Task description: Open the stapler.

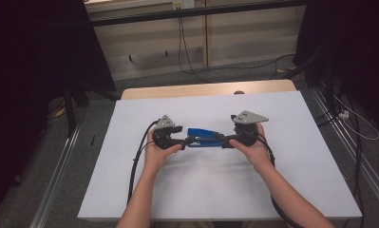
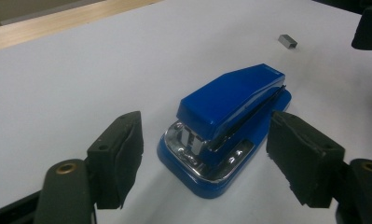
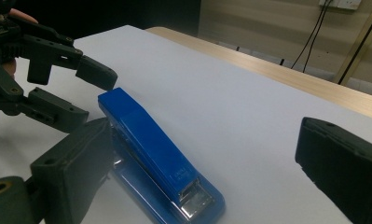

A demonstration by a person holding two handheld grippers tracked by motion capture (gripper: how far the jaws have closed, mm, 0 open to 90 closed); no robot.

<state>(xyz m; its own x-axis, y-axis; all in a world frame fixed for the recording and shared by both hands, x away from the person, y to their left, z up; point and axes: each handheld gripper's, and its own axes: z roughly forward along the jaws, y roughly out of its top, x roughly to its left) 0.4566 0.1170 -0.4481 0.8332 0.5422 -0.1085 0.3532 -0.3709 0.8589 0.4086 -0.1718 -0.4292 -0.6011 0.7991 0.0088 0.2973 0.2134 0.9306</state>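
Straddling the blue stapler (image 2: 225,126) without touching it, the left gripper (image 2: 204,158) stands fairly wide; the right gripper (image 3: 211,186) gapes wide beside its front end.

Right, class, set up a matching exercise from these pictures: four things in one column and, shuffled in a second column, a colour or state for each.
Things:
1. stapler
2. staple strip
3. left gripper
4. table cover

Descriptions:
A. small, grey, lying loose beyond the stapler
B. white, spread flat
C. glossy blue with a chrome front
D. black jaws either side of the stapler, pads not touching it

Pairs: 1-C, 2-A, 3-D, 4-B
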